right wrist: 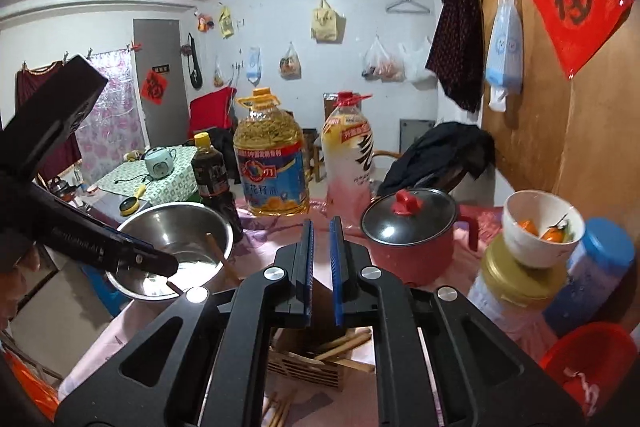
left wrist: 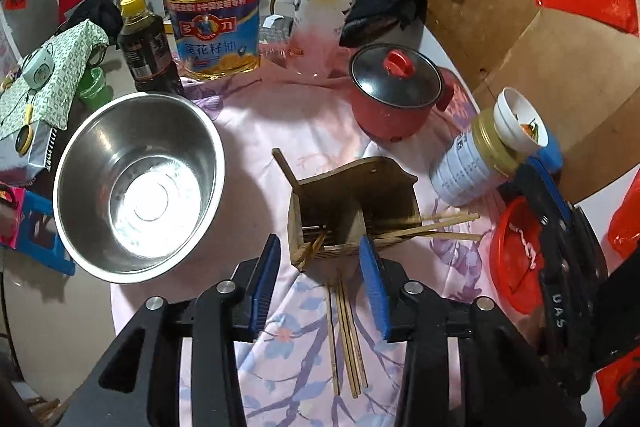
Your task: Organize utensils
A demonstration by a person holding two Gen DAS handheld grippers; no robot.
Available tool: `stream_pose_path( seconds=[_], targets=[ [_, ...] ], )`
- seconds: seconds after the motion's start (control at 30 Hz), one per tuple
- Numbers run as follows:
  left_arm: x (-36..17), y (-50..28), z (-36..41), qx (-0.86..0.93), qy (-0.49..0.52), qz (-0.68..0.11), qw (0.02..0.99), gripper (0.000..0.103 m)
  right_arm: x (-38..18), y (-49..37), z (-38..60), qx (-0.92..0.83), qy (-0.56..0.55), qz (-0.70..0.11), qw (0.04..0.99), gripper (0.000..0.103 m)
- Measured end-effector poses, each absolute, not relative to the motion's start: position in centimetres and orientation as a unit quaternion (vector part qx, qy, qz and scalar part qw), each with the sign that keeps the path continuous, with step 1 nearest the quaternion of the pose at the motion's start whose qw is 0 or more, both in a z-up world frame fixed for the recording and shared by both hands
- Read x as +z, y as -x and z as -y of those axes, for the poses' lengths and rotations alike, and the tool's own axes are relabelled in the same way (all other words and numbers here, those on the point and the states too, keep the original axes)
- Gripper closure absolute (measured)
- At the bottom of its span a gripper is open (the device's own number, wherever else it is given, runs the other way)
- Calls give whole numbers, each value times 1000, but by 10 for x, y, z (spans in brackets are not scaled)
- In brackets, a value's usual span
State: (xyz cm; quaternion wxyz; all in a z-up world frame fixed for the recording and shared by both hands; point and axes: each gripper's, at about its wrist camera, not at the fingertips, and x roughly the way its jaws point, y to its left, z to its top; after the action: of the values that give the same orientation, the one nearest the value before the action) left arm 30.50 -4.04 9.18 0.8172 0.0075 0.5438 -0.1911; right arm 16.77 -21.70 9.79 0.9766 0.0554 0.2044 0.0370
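Observation:
A wooden utensil holder (left wrist: 352,203) lies on the pink flowered cloth (left wrist: 280,347), just beyond my left gripper (left wrist: 319,241). That gripper is open, its blue pads either side of the holder's near end without touching it. Several chopsticks (left wrist: 348,331) lie on the cloth below the pads, others (left wrist: 440,223) poke out of the holder to the right, and a few (left wrist: 310,249) rest in its left corner. My right gripper (right wrist: 322,225) hangs above the holder (right wrist: 304,367), its pads a narrow gap apart with nothing between them. Its black body (left wrist: 560,247) shows at the right of the left wrist view.
A steel bowl (left wrist: 140,187) stands left of the holder and a red lidded pot (left wrist: 396,95) behind it. An oil jug (left wrist: 216,15), a dark bottle (left wrist: 146,43) and a pink-white bottle (left wrist: 324,11) line the back. A gold-lidded jar (left wrist: 468,163) bears a white bowl (left wrist: 520,123); a red basin (left wrist: 516,259) sits right.

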Motion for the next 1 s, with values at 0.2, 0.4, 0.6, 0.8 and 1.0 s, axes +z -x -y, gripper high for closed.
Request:
stream_pose_path(
  seconds=[0.2, 0.4, 0.6, 0.8, 1.0],
  targets=[
    [82, -290, 14, -164, -1, -527, 834, 57, 92, -150, 223, 36, -82, -216, 972, 89],
    [54, -269, -14, -119, -4, -512, 851, 47, 79, -129, 218, 35, -91, -232, 968, 85],
    [13, -246, -32, -69, -32, -503, 861, 41, 64, -112, 208, 33, -90, -249, 964, 83],
    [-17, -219, -45, -53, -19, -507, 860, 34, 42, -94, 200, 30, -91, -277, 956, 75],
    [-36, -192, -46, -33, -23, -495, 868, 26, 6, -79, 195, 25, -90, -322, 942, 75]
  ],
)
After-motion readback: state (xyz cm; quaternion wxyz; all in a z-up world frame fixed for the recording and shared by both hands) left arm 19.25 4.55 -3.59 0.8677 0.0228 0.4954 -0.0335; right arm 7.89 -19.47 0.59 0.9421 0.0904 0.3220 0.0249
